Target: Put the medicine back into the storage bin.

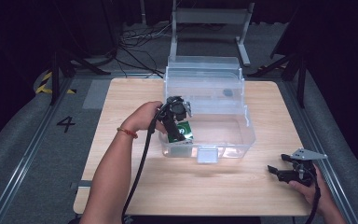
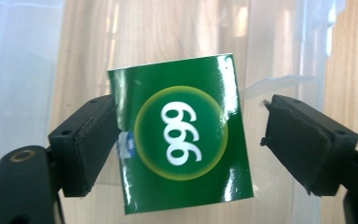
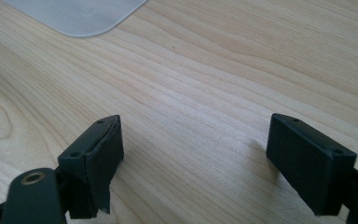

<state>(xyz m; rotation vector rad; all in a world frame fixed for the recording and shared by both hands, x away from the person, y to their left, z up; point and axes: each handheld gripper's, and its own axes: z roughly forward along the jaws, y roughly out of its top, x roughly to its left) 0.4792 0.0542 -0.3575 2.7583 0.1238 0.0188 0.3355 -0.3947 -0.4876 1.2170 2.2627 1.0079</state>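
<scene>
Cardboard, by the look of it: the green 999 box [image 2: 182, 140] is a small glossy carton, probably light and stiff enough to hold its shape, though I'd guess its thin walls would dent under a hard squeeze. The shiny print looks slippery, so a hold across its two narrow side edges, near the middle, seems the safest place to take it.

From where I stand, the box sits inside the clear plastic bin [image 1: 249, 128], at the bin's near left corner, with the left hand-held gripper [image 1: 179, 128] reaching down over the wall onto it. In the left gripper view the jaws stand spread on either side of the box: the left pad [image 2: 95, 140] is at or touching the box's edge, while the right pad is plainly apart from it, with a gap between. So the box is between the jaws but not pinched.

The printed face is turned toward that camera. The box looks nearly square, slightly taller than wide, its long axis running roughly away from the jaws and tilted a little. The numerals lie sideways in that view, reading along that axis.

The right hand-held gripper [image 1: 284, 170] rests low over the bench [image 1: 121, 93] near its right front corner, well apart from the bin, jaws spread wide with nothing between them
</scene>
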